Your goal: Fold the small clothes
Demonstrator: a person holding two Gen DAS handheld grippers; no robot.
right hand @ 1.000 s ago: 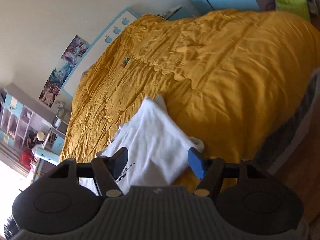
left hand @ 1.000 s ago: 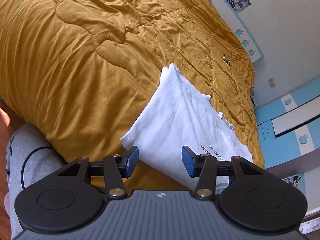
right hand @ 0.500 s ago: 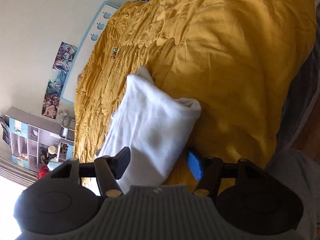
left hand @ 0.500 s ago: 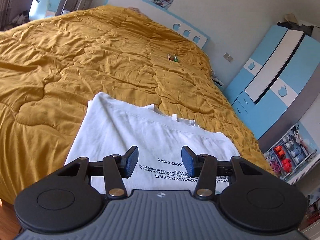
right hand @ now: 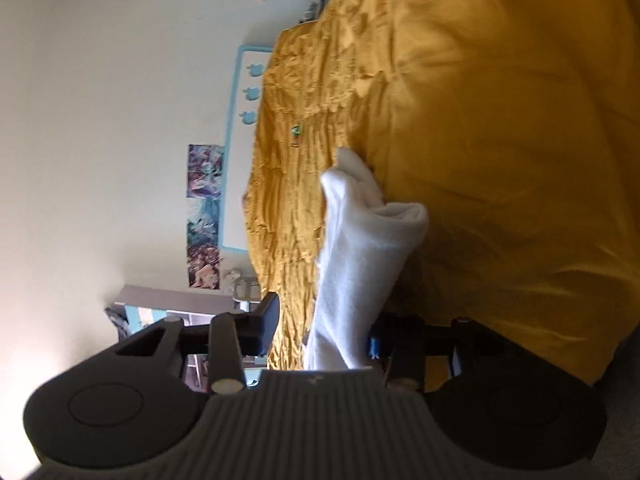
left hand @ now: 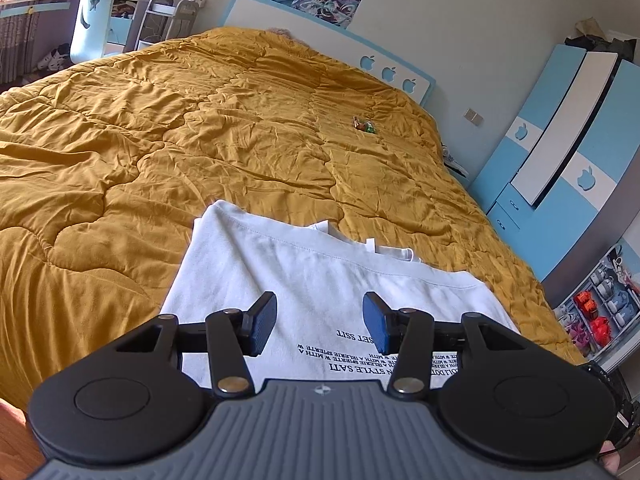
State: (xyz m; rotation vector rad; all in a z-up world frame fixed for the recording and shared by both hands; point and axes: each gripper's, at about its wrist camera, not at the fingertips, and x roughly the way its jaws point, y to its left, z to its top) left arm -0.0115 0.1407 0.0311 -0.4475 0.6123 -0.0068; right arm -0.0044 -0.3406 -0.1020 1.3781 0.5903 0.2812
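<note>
the white t-shirt [left hand: 320, 276] lies partly folded on the mustard quilt [left hand: 200, 128], its printed end just under the left gripper [left hand: 320, 326], whose jaws are spread with nothing between them. over the last second that view has levelled out and squared up to the shirt. the right gripper [right hand: 322, 322] has rolled onto its side, jaws spread around the shirt's folded edge, not yet pinching. likely the next fold is being lined up.
</note>
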